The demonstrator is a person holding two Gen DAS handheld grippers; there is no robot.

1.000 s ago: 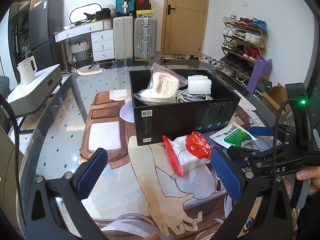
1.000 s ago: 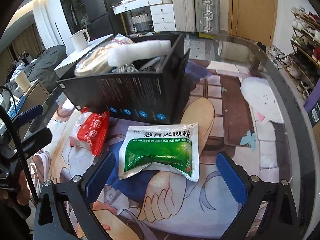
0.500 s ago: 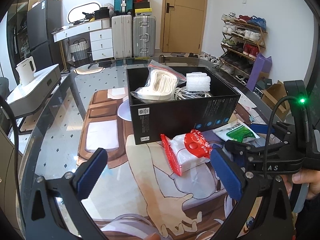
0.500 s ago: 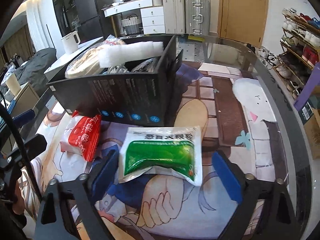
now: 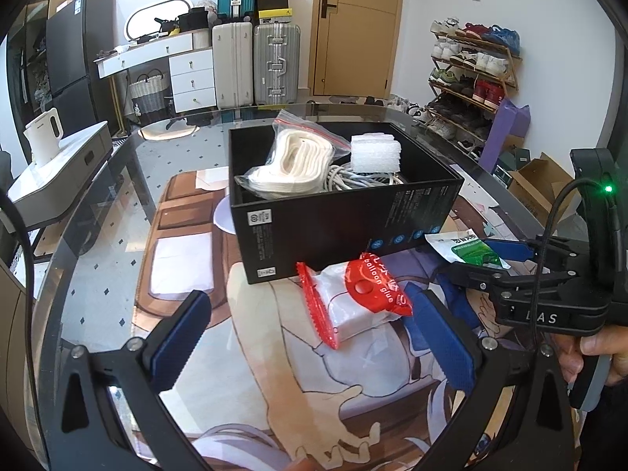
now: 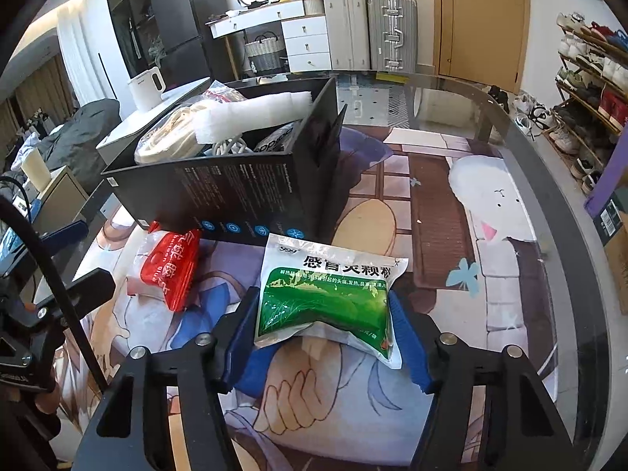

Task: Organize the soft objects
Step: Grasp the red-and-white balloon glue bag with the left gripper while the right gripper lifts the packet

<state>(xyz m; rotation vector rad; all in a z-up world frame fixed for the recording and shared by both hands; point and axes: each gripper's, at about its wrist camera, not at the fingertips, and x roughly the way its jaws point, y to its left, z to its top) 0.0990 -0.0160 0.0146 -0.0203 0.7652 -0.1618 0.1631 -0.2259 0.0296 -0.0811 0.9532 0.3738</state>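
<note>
A green and white sachet (image 6: 333, 294) lies on the printed mat in front of the black box (image 6: 235, 192). My right gripper (image 6: 324, 337) has closed around it, both pads against its sides; the sachet buckles and its near edge lifts. It also shows in the left wrist view (image 5: 467, 249). A red and white balloon-glue packet (image 5: 353, 302) lies before the box (image 5: 333, 216). My left gripper (image 5: 310, 337) is open around the near side of that packet, not touching it. The box holds a bagged white roll (image 5: 290, 161), foam (image 5: 375, 151) and cables.
The glass table's curved edge (image 6: 569, 274) runs along the right. A white kettle (image 5: 43, 133) on a grey case stands off to the left. Suitcases, a dresser and a shoe rack (image 5: 471, 70) stand beyond the table.
My right gripper moved forward and its jaws closed in on the green sachet, which now buckles. My left gripper came a little closer to the red packet.
</note>
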